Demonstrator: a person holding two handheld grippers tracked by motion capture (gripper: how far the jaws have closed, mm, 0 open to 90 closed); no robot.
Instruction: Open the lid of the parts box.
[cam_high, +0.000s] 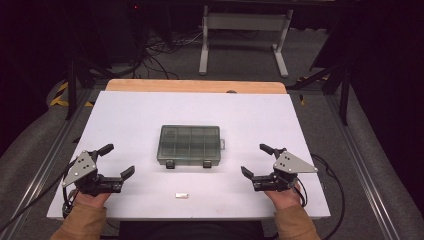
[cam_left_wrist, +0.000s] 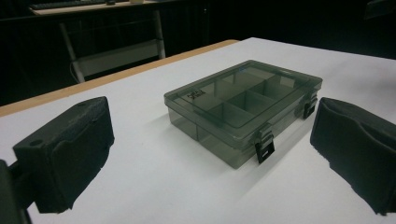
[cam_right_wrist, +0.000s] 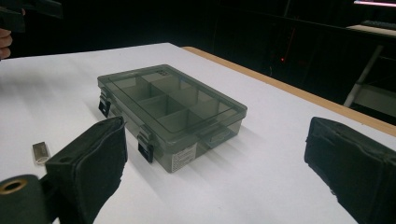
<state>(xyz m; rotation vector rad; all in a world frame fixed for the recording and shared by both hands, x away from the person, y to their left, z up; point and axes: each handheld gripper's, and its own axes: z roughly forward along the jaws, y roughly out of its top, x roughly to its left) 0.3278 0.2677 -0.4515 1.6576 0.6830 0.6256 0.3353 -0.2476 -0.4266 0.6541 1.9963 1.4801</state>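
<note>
**White tabletop, box between two released claws**

White tabletop, dark room behind. Smoky compartment box lies shut at centre, latches toward me. My left claw and right claw flank it, both well apart from it, jaws spread wide, grasping nothing. High view adds a small silver piece near my edge; right claw view catches it beside the box.

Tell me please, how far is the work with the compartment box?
Nothing looks done: the compartment box lies closed, both front latches shut. Nothing is in hand; the left gripper and right gripper rest open at its sides. The small metal piece lies untouched. Everything remains.
</note>
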